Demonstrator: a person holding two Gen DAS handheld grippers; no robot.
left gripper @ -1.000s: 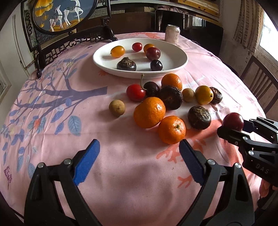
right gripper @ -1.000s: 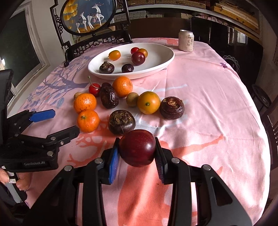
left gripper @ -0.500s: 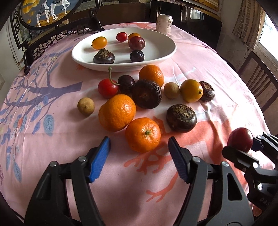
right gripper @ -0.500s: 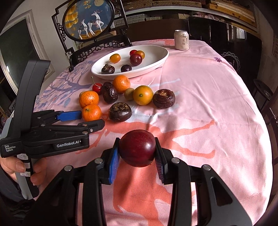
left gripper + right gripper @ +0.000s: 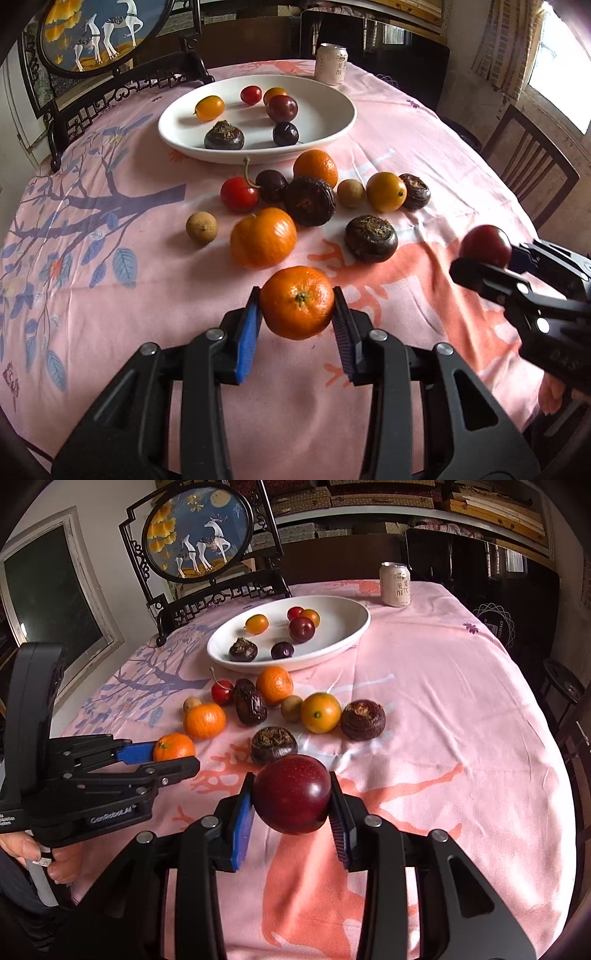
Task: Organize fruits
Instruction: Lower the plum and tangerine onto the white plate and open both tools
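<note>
My left gripper [image 5: 297, 325] is shut on a small orange mandarin [image 5: 297, 301] near the table's front; it also shows in the right wrist view [image 5: 173, 746]. My right gripper [image 5: 291, 810] is shut on a dark red plum [image 5: 291, 794] and holds it above the cloth; the plum shows at the right in the left wrist view [image 5: 485, 245]. A white oval plate [image 5: 332, 122] at the back holds several small fruits. Loose mandarins [image 5: 263, 236], dark water chestnuts [image 5: 371, 238], a cherry [image 5: 239, 194] and longans [image 5: 201, 228] lie in front of the plate.
A drink can [image 5: 331, 68] stands behind the plate. The round table has a pink patterned cloth [image 5: 443, 686]. A carved dark chair with a round deer picture [image 5: 195, 535] stands behind the table at the left. A wooden chair [image 5: 528, 166] stands at the right.
My left gripper moved forward around the nearest mandarin and shut on it. My right gripper kept hold of the plum and rose a little.
</note>
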